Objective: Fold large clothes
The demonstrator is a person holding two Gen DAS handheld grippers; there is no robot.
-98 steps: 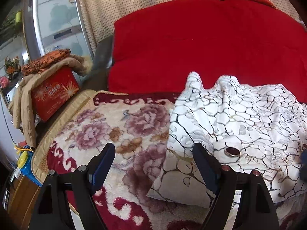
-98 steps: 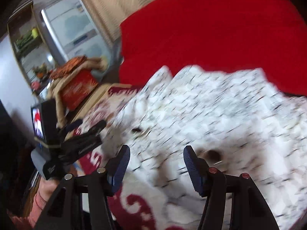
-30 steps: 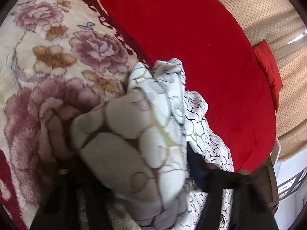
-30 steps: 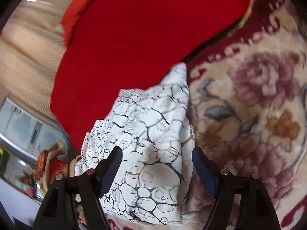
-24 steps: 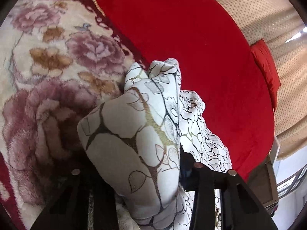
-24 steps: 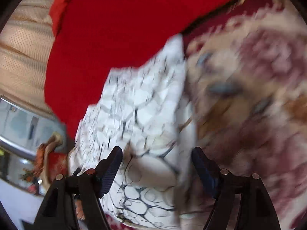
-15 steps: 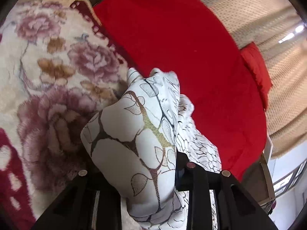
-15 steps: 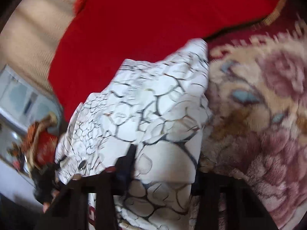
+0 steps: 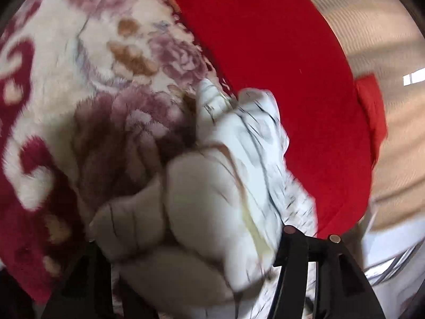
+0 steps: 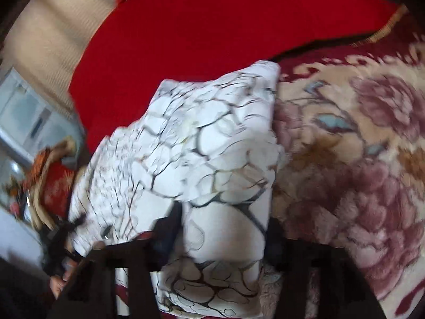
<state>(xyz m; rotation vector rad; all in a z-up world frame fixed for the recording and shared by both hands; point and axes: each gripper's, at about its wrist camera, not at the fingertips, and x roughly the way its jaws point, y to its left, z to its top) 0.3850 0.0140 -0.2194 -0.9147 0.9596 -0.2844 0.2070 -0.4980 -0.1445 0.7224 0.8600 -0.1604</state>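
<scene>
A white garment (image 9: 225, 159) with a black and gold crackle print lies bunched on the floral blanket (image 9: 93, 79), against the red cover (image 9: 265, 53). My left gripper (image 9: 194, 242) has its jaws opening around a thick wad of this fabric. The wad bulges over and hides the left finger. In the right wrist view the garment (image 10: 199, 138) runs from the blanket (image 10: 358, 159) towards the lower left. My right gripper (image 10: 223, 234) also has its jaws opening, with a folded end of the fabric between them. Both views are blurred.
The red cover (image 10: 212, 26) fills the far side. A beige curtain (image 9: 385, 40) hangs behind it. At the left of the right wrist view stand a red box (image 10: 53, 186) under draped cloth and a glass-fronted cabinet (image 10: 26, 117). A person's hand (image 10: 58, 284) shows low left.
Half a second ago both grippers pinched the fabric tightly. Both pairs of jaws now stand wider. The left view has swung so that more blanket shows, and both views have blurred.
</scene>
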